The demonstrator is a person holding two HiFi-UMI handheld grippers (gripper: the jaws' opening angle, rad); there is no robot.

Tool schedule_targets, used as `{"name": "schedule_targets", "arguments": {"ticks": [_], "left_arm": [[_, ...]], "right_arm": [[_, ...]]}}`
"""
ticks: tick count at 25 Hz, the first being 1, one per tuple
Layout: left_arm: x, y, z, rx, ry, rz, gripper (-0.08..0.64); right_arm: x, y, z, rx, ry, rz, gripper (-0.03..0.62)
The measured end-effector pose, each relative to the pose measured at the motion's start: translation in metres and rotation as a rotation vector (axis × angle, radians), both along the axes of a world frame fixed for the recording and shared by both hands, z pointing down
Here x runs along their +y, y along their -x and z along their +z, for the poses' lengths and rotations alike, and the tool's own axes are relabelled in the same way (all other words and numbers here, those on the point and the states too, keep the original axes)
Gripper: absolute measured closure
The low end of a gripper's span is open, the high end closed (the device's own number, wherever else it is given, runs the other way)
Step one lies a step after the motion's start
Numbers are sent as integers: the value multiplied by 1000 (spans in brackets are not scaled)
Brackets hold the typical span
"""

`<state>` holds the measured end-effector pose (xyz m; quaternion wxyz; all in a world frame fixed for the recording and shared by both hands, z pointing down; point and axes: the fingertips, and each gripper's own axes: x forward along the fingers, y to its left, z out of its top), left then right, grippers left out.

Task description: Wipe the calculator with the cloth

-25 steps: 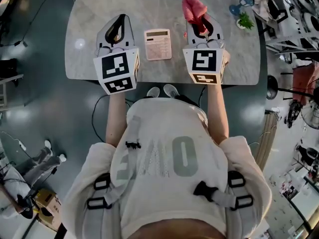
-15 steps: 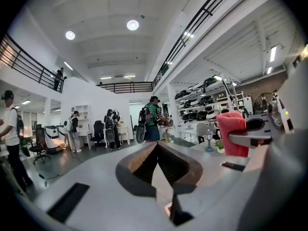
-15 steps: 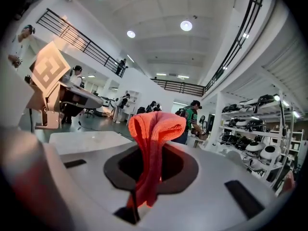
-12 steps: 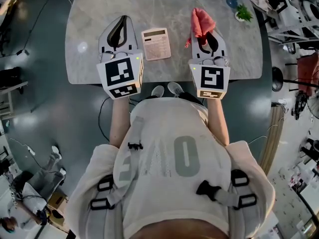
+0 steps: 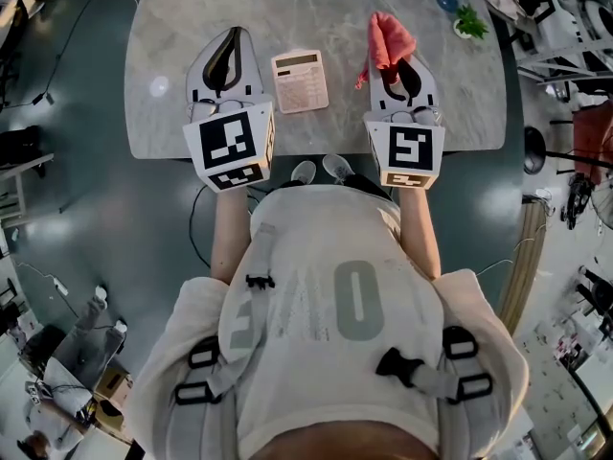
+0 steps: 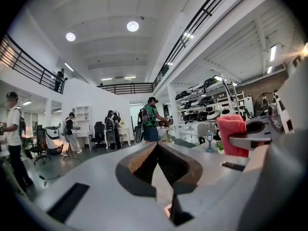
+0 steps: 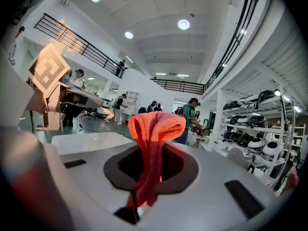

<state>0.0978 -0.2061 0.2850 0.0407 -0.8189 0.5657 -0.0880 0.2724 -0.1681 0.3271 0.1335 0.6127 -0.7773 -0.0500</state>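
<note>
My left tongs (image 5: 233, 36) are pressed fully together with nothing in them; in the left gripper view the dark, ridged pads meet in a pointed wedge (image 6: 157, 149). My right tongs (image 5: 399, 63) are clamped on the cloth (image 5: 388, 38), a coral-pink, nubbly terry piece bunched into a soft fold that rises above the tips (image 7: 153, 129), with its tail trailing down between the pads. The calculator (image 5: 300, 81) is a flat, pale pink rectangle with a narrow display strip and rows of small keys. It lies on the desk (image 5: 192, 8) between the two tongs, touching neither and nearer the left. The desk top is smooth grey stone-look veining with rounded corners. Whether either pair rests on it, I cannot quite tell.
</note>
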Motion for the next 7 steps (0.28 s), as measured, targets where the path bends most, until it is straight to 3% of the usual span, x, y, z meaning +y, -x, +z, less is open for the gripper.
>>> {"name": "schedule_targets", "arguments": {"ticks": [7], "left_arm": [[-4, 4, -7, -1, -9, -2, 540]], "right_arm": [[-5, 7, 5, 8, 18, -12, 537]]}}
